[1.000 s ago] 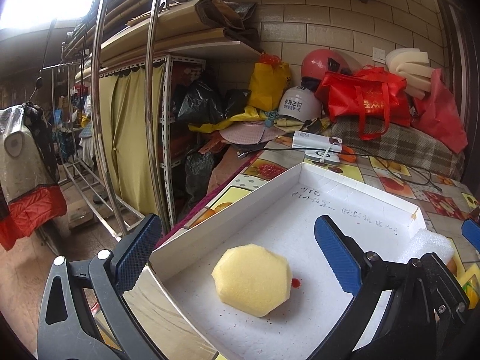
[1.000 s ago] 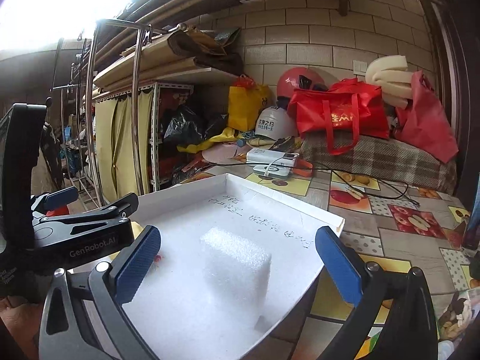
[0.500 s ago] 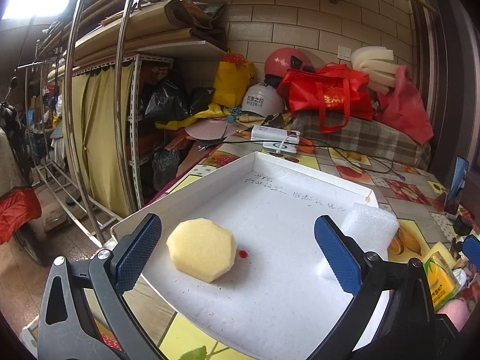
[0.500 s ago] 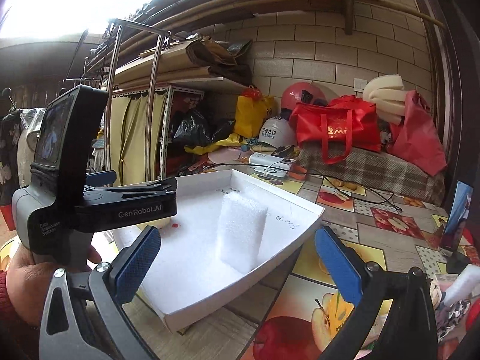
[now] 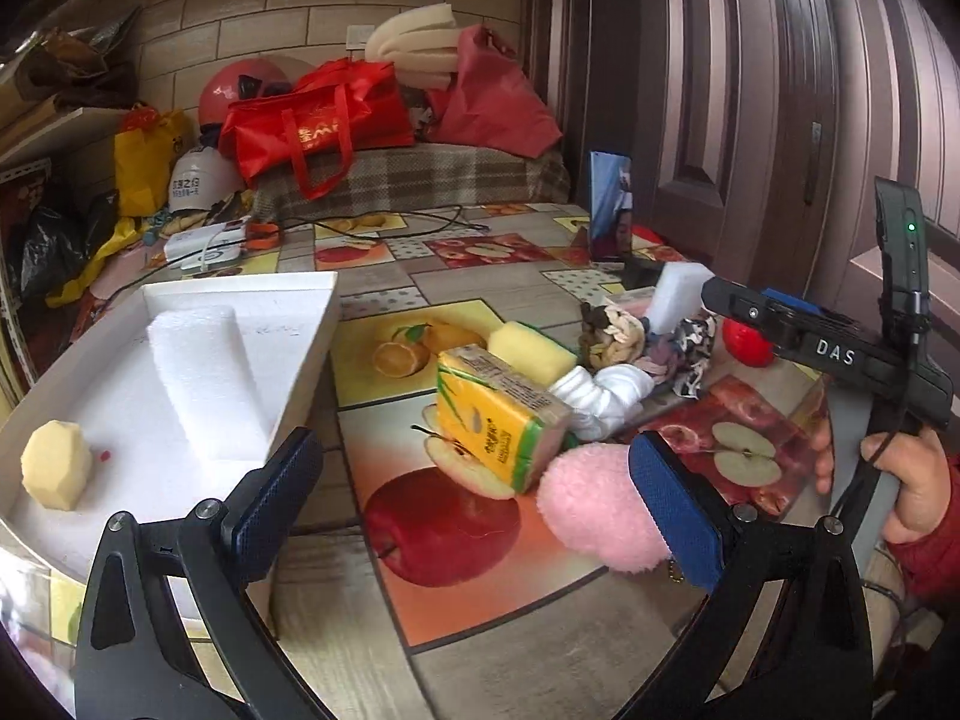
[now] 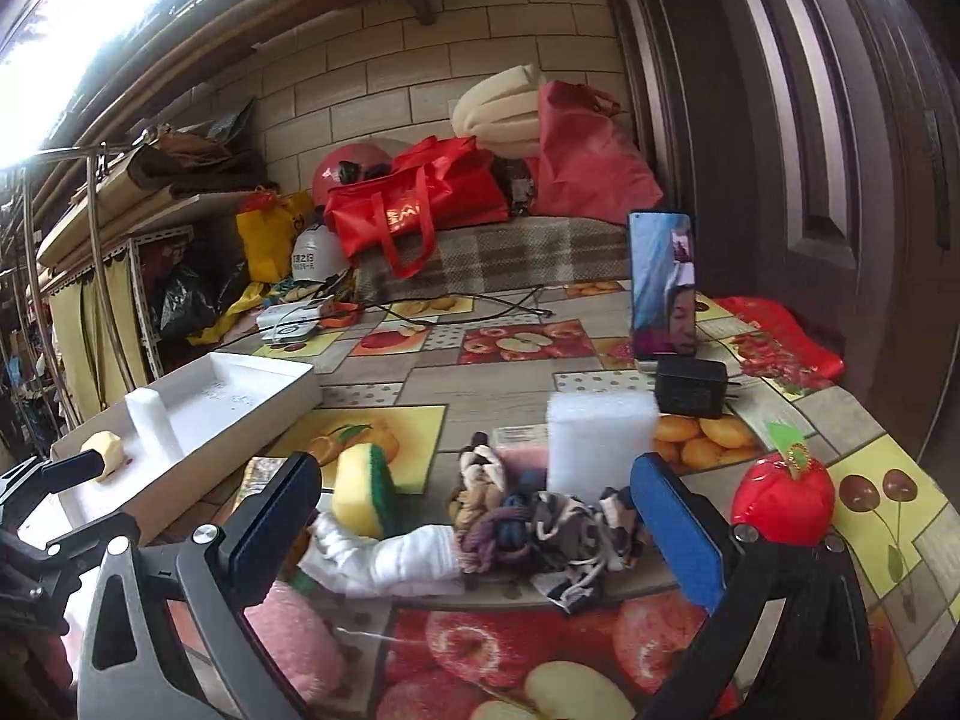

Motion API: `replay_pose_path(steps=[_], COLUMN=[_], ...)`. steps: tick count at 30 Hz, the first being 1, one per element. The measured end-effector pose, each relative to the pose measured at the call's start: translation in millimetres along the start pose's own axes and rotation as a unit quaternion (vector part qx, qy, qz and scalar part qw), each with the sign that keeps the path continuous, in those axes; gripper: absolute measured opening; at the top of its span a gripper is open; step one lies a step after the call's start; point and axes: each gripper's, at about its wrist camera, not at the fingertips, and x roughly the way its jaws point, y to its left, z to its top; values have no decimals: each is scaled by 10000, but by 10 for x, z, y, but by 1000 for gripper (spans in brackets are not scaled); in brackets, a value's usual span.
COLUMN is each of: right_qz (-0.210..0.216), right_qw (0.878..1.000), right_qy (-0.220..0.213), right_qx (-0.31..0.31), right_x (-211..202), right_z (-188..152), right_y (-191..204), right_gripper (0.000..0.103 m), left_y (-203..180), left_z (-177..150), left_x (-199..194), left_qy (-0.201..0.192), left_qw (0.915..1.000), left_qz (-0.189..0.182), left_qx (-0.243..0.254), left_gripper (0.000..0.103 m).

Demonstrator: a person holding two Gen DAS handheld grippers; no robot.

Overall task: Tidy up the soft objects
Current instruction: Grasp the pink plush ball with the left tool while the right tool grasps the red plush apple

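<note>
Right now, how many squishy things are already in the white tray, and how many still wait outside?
Two are in the white foam tray: the yellow faceted sponge and the white foam block. Nothing is in hand; the left gripper and right gripper are both open and empty. Left on the table: the pink fluffy ball, yellow tissue pack, yellow-green sponge, white sock, patterned cloths, another white foam block and red plush apple.
</note>
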Motion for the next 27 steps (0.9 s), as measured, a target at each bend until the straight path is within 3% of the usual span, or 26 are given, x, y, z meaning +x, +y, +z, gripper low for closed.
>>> replay_pose_path(steps=[2, 7, 14, 18, 19, 20, 23, 27], right_qz=[-371, -1017, -973, -913, -916, -884, -767, -607], right_qw=[9992, 9932, 9779, 9720, 9725, 9730, 9742, 9747], right_qy=[113, 561, 1837, 2147, 2126, 2119, 2121, 2151], right_qx=[78, 106, 213, 289, 261, 223, 63, -46], right_x=[-9, 18, 439, 582, 583, 589, 584, 567], right_z=[14, 1, -103, -127, -118, -108, -110, -121], right_y=[-266, -736, -1041, -1096, -1091, -1082, -1019, -969], right_gripper=[103, 103, 103, 102, 97, 85, 65, 63], left_y=[-174, -464, -602, -606, -605, -605, -608, -623], left_z=[20, -9, -83, -109, -112, -114, -117, -104], left_x=[118, 334, 612, 709, 702, 694, 684, 683], left_qy=[296, 821, 1530, 1790, 1775, 1768, 1759, 1749], left_qw=[9991, 9948, 9858, 9818, 9821, 9822, 9821, 9818], left_qz=[-265, -439, -505, -443, -461, -466, -490, -513], left_qx=[119, 417, 472, 448, 439, 437, 467, 542], left_gripper=[103, 103, 95, 82, 78, 74, 70, 69])
